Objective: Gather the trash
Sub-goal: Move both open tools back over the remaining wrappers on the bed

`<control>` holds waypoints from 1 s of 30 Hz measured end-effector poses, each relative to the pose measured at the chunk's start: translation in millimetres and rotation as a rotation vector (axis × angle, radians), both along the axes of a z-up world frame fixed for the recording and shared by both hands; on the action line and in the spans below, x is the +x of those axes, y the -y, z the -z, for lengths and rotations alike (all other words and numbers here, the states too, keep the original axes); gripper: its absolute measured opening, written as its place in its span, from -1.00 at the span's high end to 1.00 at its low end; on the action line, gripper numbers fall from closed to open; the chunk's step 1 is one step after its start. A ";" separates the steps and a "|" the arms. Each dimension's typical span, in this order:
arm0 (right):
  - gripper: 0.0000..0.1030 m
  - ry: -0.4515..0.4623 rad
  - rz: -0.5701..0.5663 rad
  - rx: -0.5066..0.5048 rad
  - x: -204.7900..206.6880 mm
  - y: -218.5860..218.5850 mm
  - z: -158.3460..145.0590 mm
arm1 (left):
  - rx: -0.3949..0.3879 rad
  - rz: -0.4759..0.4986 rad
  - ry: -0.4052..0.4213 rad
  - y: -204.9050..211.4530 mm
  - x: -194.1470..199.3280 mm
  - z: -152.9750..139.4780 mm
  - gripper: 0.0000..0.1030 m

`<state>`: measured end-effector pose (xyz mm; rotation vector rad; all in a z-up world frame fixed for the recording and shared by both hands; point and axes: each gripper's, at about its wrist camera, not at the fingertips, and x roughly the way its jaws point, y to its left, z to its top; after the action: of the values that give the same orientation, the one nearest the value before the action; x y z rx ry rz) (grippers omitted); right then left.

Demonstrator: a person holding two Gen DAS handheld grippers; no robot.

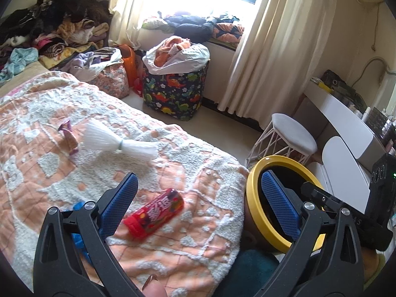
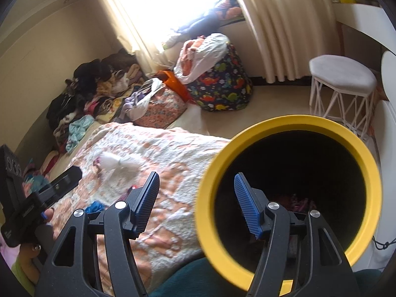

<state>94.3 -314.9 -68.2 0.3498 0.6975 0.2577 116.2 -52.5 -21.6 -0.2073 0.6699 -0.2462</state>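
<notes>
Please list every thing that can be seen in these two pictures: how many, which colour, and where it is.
candy tube: 1, red, on the bedspread between the left tool's fingers
foam net: 1, white, on the bedspread, farther in
small wrappers: about 2, purple-brown, beside the foam net
blue scrap: 1, blue, on the bedspread's near part
bin: 1, yellow rim, dark inside, beside the bed
bedspread: 1, orange and white
dinosaur basket: 1, dark, on the floor by the window
stool: 1, white, near the desk
clothes pile: many colours, far end of the bed
left tool: 1, black and blue, open, empty
right tool: 1, black and blue, open, empty
</notes>
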 end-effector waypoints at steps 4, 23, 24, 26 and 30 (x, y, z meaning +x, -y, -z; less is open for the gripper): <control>-0.19 0.015 -0.042 -0.010 -3.3 -19.1 -1.6 | 0.004 -0.030 0.007 -15.4 -3.4 -0.8 -0.78; -0.28 0.011 -0.196 -0.062 -17.1 -88.7 5.9 | -0.004 -0.181 -0.008 -87.0 -14.1 10.5 -0.78; -0.28 0.011 -0.202 -0.065 -16.5 -91.8 6.4 | -0.001 -0.187 -0.012 -90.7 -14.3 11.5 -0.78; -0.29 0.011 -0.213 -0.073 -17.3 -98.0 8.0 | 0.007 -0.204 -0.016 -99.0 -16.0 14.5 -0.78; -0.29 -0.005 -0.229 -0.081 -14.4 -109.9 11.8 | 0.023 -0.238 -0.032 -116.5 -20.0 21.9 -0.78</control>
<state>79.9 -205.0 -80.0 0.1926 0.7511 0.4446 96.3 64.0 -43.5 -0.2674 0.6732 -0.0073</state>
